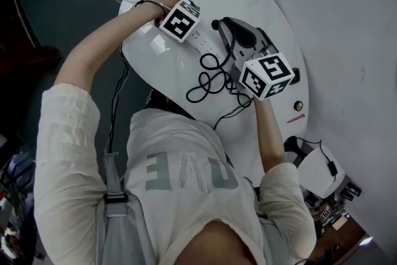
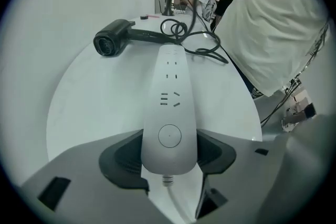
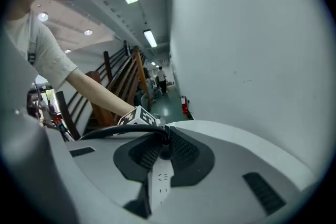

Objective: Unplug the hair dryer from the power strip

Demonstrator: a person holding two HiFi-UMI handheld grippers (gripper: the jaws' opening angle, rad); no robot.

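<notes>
Cream short-sleeved T-shirt [image 1: 180, 164] with grey lettering, grey buckled strap [image 1: 113, 195]. Left hand-held gripper [image 2: 169, 157] and right hand-held gripper [image 3: 164, 150]: grey, dark pads [image 2: 123, 157], black-and-white marker cubes [image 1: 180, 20].

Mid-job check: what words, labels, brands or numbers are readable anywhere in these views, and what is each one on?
Shirt: large pale letters, upside down and creased; not readable with confidence.
Marker cubes: black-and-white square codes, no words.
Power strip: socket slots and a round button only, no legible print.
Hair dryer: no label shows.
Plug: no print shows.
</notes>
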